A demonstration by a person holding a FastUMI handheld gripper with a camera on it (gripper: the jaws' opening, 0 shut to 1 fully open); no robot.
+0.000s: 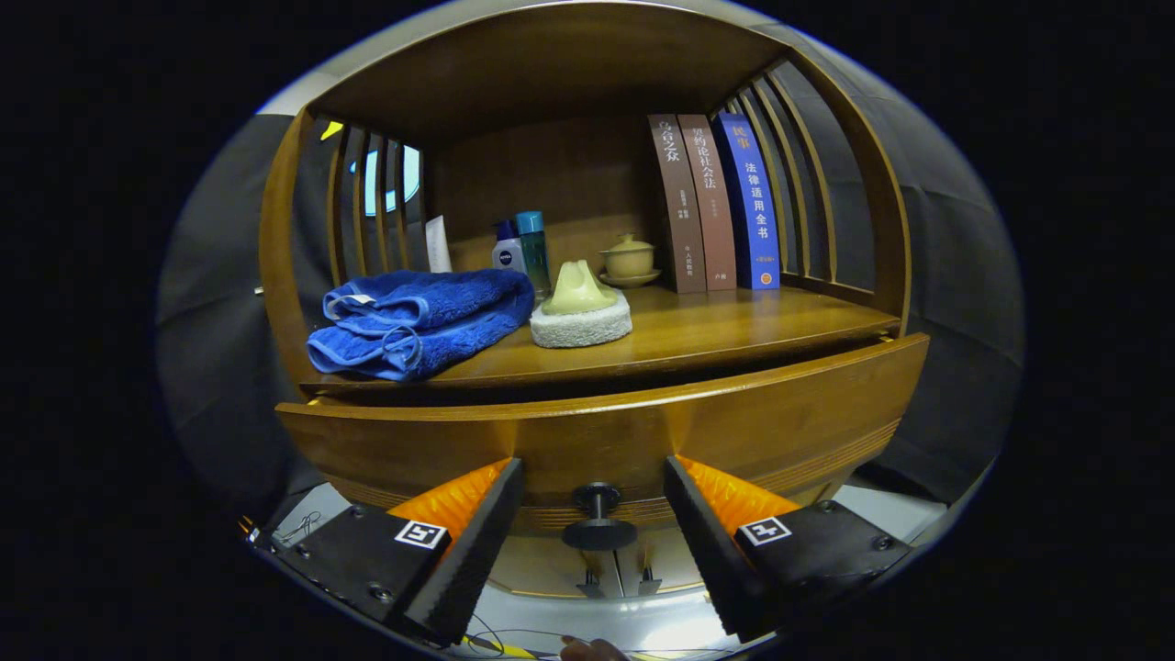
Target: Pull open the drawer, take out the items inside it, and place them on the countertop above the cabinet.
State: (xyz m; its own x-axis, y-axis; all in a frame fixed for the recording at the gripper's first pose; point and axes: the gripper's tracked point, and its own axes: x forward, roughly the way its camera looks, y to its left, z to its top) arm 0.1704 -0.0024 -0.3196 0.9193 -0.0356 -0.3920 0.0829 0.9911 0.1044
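Spanning crosswise beneath the countertop (734, 330), the drawer (606, 431) faces the gripper (595, 477), pulled slightly out; its knob (598, 528) points outward between wide-open fingers, neither touching it. Folded towel (418, 321) rests above.

Gripper (595, 477) fingers spread apart, straddling the drawer knob (598, 519) without contact. Drawer (734, 413) slightly open. On the countertop (734, 330), blue towel (418, 321) at ten o'clock of the knob.

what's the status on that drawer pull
Gripper open, fingers either side of the drawer knob, not gripping. Drawer slightly open. Nothing blocking.
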